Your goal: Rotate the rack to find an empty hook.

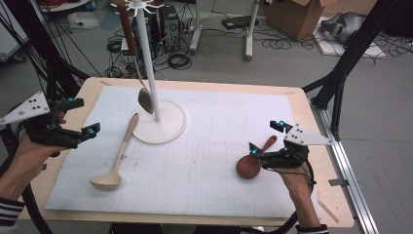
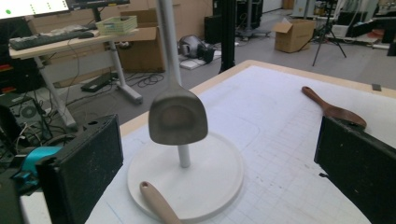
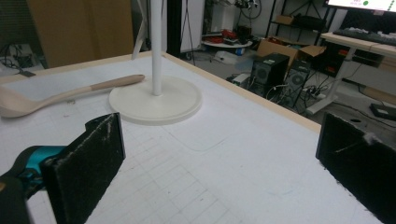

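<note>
Left hand-held gripper (image 1: pixel 78 118) jaws wide apart, nothing between them, at bench (image 1: pixel 302 105) left edge. Right hand-held gripper (image 1: pixel 267 140) also spread, empty, just beside dark wooden spoon (image 1: pixel 252 163). Pale wooden ladle (image 1: pixel 117 158) lies on mat, handle tip on stand base (image 1: pixel 168 127). Metal spatula (image 1: pixel 144 97) hangs from stand.
</note>
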`<action>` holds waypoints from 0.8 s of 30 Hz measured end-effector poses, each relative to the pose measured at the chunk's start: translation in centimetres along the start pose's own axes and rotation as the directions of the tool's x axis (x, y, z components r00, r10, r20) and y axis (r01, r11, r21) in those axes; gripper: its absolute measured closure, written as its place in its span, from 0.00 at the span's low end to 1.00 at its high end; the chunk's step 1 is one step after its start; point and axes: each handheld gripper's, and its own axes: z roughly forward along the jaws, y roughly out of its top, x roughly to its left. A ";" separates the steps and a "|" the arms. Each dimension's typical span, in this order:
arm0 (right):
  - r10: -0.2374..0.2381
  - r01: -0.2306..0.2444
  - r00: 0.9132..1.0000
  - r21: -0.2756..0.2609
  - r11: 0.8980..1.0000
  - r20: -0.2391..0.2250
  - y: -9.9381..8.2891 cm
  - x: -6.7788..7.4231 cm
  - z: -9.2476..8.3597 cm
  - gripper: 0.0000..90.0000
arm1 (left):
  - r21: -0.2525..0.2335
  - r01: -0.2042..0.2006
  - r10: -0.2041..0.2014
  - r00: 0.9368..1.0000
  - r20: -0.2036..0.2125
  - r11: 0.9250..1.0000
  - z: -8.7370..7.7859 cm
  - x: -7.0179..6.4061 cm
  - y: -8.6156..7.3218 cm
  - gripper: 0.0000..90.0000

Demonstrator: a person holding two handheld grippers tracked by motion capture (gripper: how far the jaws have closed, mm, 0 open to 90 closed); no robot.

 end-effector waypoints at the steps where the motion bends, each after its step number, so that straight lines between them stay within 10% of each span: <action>1: 0.006 -0.006 1.000 0.001 1.000 0.005 -0.1 0.0 -0.2 0.01 | -0.001 -0.008 0.008 1.000 0.006 1.000 0.0 -0.1 -0.4 0.02; 12: 0.029 -0.029 0.999 -0.024 0.999 0.014 -1.1 -0.5 -0.9 0.01 | -0.019 0.035 -0.035 0.999 0.010 0.999 -0.3 -1.4 -5.4 0.02; 24: 0.024 -0.024 1.000 -0.013 1.000 0.008 -1.2 -0.5 -0.7 0.01 | 0.006 0.059 -0.059 0.998 0.009 0.998 -0.4 -1.2 -6.4 0.02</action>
